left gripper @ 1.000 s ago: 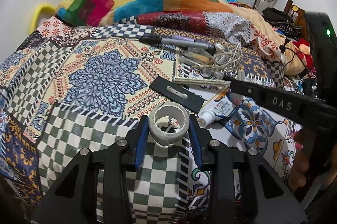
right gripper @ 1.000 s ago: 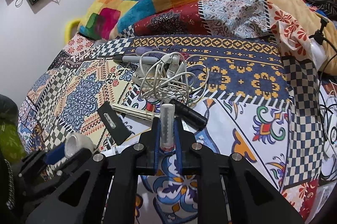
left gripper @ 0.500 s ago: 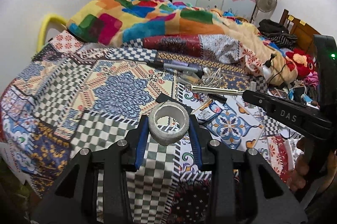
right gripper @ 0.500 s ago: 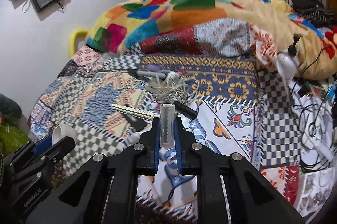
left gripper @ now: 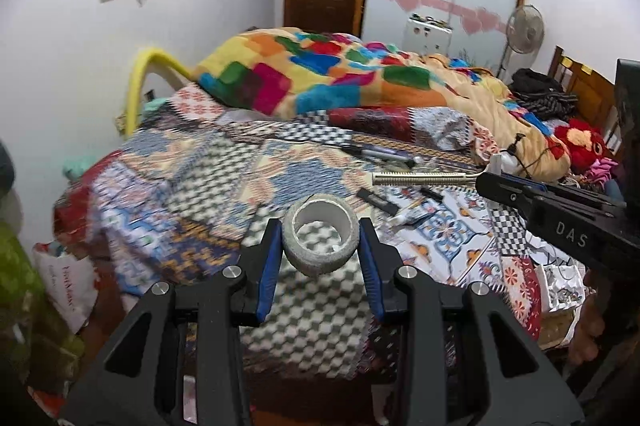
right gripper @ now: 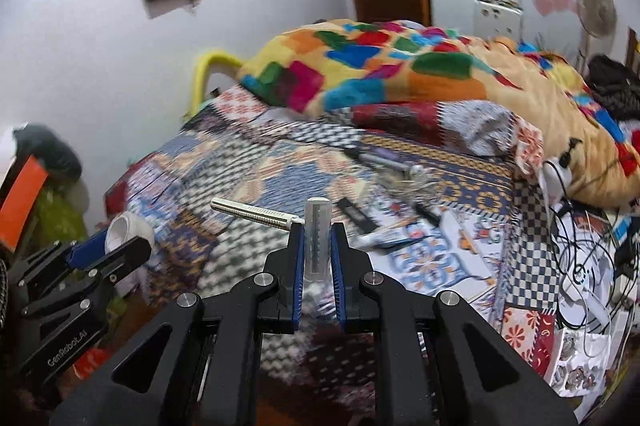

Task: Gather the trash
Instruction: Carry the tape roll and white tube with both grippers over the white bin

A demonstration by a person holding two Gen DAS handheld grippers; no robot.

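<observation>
Bright patchwork bed (left gripper: 208, 194) lies below while the left gripper (left gripper: 320, 250) squeezes a tape roll (left gripper: 319, 240) and the right gripper (right gripper: 316, 246) pinches what may be a comb (right gripper: 256, 213), which sticks out sideways and could slip

Blanket (left gripper: 340, 74) heaped behind on bed (left gripper: 208, 178), pens (left gripper: 380, 154) and tube (left gripper: 408, 215) on bed's right
</observation>
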